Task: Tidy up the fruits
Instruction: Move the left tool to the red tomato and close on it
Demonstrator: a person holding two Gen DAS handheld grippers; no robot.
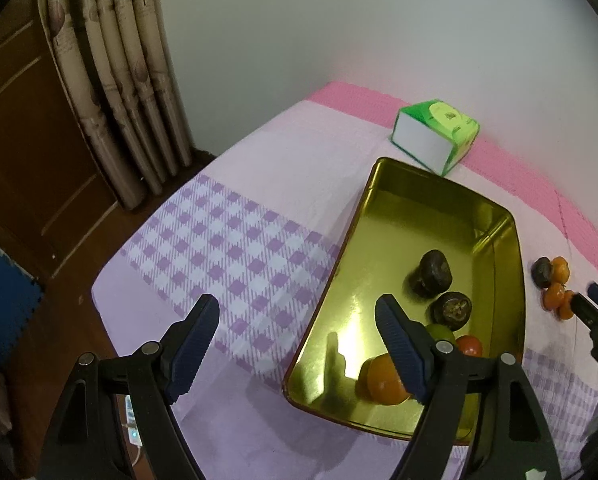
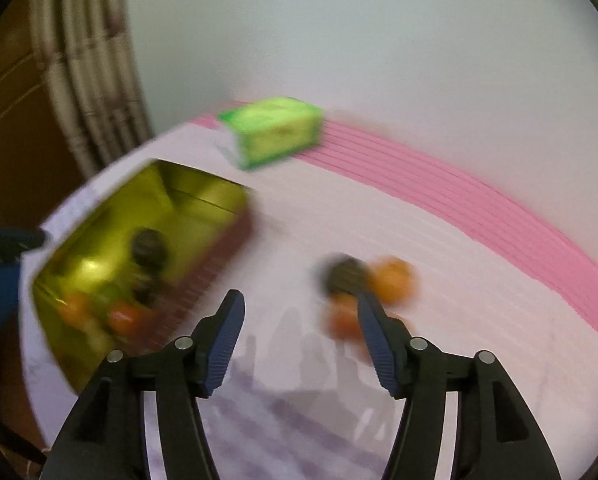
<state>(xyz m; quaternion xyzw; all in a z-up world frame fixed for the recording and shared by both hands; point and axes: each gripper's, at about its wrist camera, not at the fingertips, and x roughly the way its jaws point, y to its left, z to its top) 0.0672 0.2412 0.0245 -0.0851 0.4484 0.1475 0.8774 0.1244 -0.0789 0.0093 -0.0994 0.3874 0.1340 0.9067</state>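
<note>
Green lime in left view only

Fruits in tray; loose fruits right of tray; box behind.

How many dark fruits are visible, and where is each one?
3. Two dark fruits lie inside the gold tray: one mid-tray, one just nearer the camera. The third lies on the cloth beside the orange fruits. Others may be hidden.
</note>
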